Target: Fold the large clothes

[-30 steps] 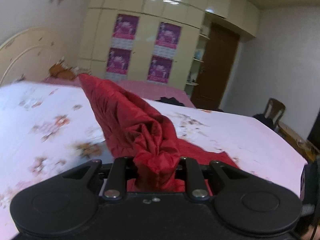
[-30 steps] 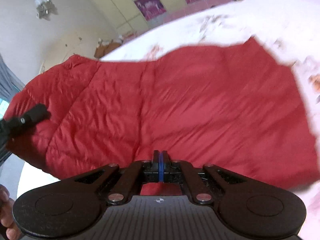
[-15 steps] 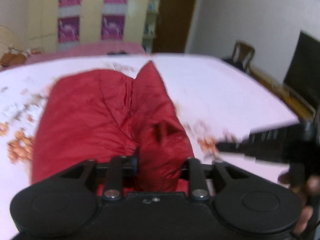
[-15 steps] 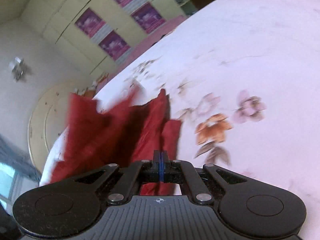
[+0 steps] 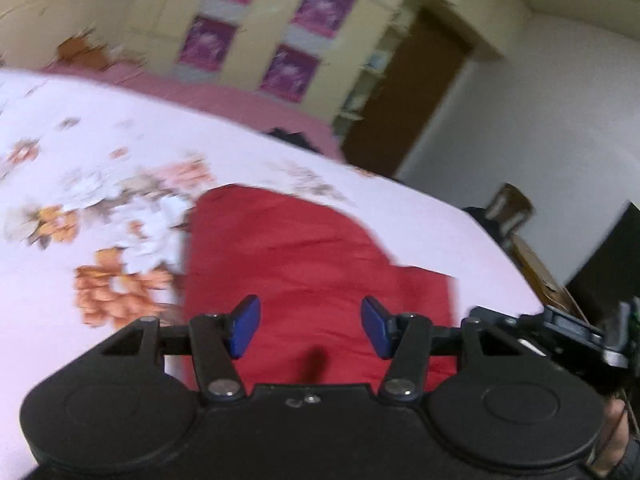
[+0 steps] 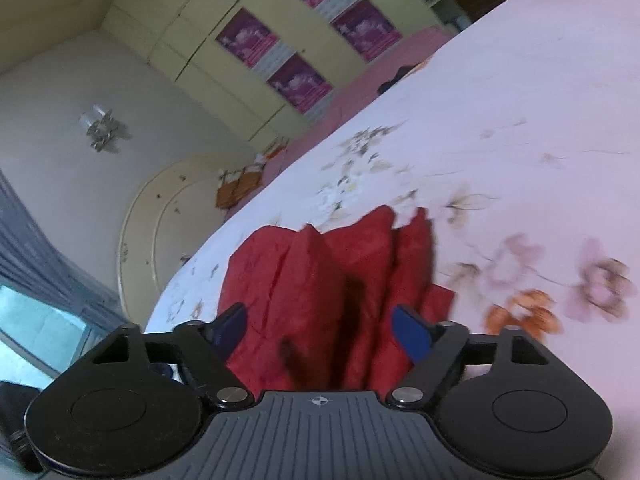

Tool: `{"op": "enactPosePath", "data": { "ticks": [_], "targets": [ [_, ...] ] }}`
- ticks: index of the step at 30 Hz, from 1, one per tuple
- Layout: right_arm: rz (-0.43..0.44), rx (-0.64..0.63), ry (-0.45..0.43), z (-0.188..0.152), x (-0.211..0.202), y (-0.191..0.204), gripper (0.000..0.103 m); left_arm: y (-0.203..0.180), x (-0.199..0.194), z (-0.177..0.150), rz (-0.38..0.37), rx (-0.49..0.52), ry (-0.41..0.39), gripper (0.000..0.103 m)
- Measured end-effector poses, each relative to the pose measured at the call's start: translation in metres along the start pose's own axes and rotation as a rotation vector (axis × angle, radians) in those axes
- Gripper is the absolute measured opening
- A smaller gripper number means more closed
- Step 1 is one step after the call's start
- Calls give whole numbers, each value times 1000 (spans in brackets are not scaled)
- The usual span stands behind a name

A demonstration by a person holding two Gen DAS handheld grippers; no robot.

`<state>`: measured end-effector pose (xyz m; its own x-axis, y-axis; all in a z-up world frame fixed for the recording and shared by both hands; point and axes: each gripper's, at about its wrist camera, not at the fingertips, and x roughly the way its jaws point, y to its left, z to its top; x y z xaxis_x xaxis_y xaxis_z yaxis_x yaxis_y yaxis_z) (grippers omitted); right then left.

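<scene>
The left gripper [image 5: 310, 327] is hanging released over the red jacket [image 5: 304, 264], its jaws having just been opening with nothing pinched; the right gripper [image 6: 320, 334] (jaws likewise just opened) is letting go too. The jacket is lying folded on the floral bedsheet [image 5: 100, 168], and its puffy layers may be springing apart

Jacket [image 5: 304, 264] lies on bed [image 5: 80, 152]; wardrobe [image 5: 256, 32] behind; chair [image 5: 510, 210] to bed's right.

no legible text, posters [image 5: 289, 74] too blurred
</scene>
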<state>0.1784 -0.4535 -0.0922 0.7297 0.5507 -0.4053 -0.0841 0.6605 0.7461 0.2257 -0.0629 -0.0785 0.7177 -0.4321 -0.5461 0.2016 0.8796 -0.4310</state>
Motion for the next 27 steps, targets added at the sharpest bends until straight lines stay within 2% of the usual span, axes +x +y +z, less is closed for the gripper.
{"op": "enactPosePath", "data": {
  "ticks": [3, 7, 8, 9, 11, 14, 16, 19, 22, 25, 27],
  "targets": [
    [-6, 40, 77, 5, 30, -6, 73, 17, 28, 2, 7, -11, 65, 45],
    [-66, 58, 150, 4, 55, -10, 71, 19, 38, -12, -28, 5, 95, 45],
    [-51, 68, 160, 3, 57, -11, 54, 21, 38, -15, -39, 10, 98, 45],
    [-36, 80, 169, 1, 59, -11, 48, 23, 41, -15, -50, 14, 101, 45],
    [-38, 72, 152, -3, 57, -8, 27, 24, 45, -15, -80, 30, 108, 44],
    [-50, 24, 97, -10, 39, 8, 14, 25, 48, -11, -143, 34, 121, 41],
    [-74, -25, 45, -20, 20, 20, 13, 20, 50, -11, -177, 64, 124, 41],
    [-122, -66, -18, -40, 0, 25, 13, 7, 57, -14, -187, 139, 137, 41],
    [-185, 9, 0, -57, 12, -4, 13, -7, 72, -18, -160, 221, 163, 42],
    [-104, 222, -24, -67, 19, -44, 13, -17, 88, -23, -124, 309, 189, 42],
    [-75, 278, -40, -69, 17, -53, 13, -16, 95, -23, -125, 306, 213, 42]
  ]
}}
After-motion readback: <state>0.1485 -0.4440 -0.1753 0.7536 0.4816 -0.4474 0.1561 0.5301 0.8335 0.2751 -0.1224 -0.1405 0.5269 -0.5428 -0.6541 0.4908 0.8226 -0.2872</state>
